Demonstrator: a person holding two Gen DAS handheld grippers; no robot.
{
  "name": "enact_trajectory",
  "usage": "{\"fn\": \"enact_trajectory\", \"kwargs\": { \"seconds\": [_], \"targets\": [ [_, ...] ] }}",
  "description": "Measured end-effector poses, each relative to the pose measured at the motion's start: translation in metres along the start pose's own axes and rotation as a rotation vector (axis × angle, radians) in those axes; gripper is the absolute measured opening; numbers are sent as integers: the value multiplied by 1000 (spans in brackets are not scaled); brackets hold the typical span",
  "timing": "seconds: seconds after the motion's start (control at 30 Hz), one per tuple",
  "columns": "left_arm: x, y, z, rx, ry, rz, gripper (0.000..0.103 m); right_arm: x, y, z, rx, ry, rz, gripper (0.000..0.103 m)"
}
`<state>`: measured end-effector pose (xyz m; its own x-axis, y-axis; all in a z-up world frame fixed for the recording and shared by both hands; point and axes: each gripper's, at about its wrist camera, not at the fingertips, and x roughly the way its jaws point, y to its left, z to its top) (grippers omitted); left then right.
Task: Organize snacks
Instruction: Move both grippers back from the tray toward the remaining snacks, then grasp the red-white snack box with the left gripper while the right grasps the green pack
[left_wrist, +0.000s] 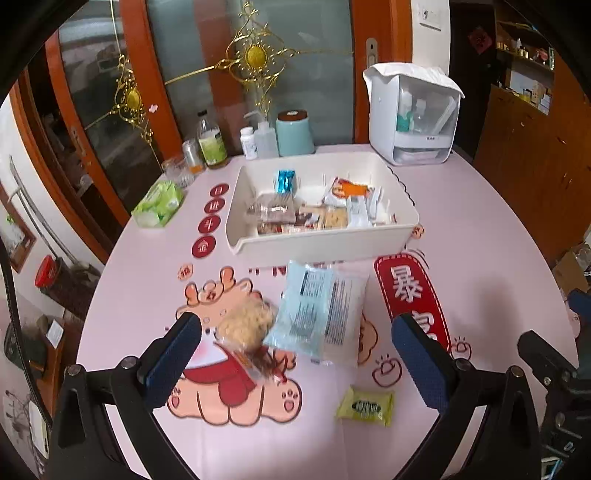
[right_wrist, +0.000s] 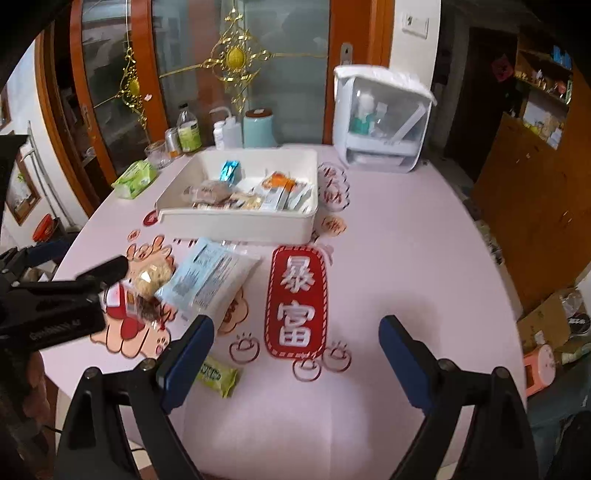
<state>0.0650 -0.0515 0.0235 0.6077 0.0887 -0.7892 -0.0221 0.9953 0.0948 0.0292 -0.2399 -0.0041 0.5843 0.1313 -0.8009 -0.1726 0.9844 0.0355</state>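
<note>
A white bin (left_wrist: 317, 242) (right_wrist: 236, 225) at the table's middle holds several snack packets. In front of it lie a pale blue packet (left_wrist: 319, 314) (right_wrist: 210, 280), a clear bag of yellowish snack (left_wrist: 247, 325) (right_wrist: 151, 277) partly under it, and a small yellow-green packet (left_wrist: 365, 406) (right_wrist: 216, 374) nearer me. My left gripper (left_wrist: 295, 354) is open and empty, its fingers on either side of the two bags, above the table. My right gripper (right_wrist: 295, 354) is open and empty over the red sign print, right of the packets.
Round pink table (left_wrist: 498, 258) with cartoon prints. At its back stand a green wipes pack (left_wrist: 159, 203), bottles (left_wrist: 212, 140), a teal canister (left_wrist: 295, 133) and a white storage box (left_wrist: 413, 118). Glass doors behind; wooden cabinets to the right.
</note>
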Motion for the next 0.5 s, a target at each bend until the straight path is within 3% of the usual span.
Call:
{"fn": "enact_trajectory", "kwargs": {
  "seconds": [0.2, 0.5],
  "targets": [
    [-3, 16, -28, 12, 3, 52, 102, 33, 1, -34, -13, 54, 38, 91],
    [27, 52, -82, -7, 149, 88, 102, 73, 26, -59, -60, 129, 165, 91]
  ]
}}
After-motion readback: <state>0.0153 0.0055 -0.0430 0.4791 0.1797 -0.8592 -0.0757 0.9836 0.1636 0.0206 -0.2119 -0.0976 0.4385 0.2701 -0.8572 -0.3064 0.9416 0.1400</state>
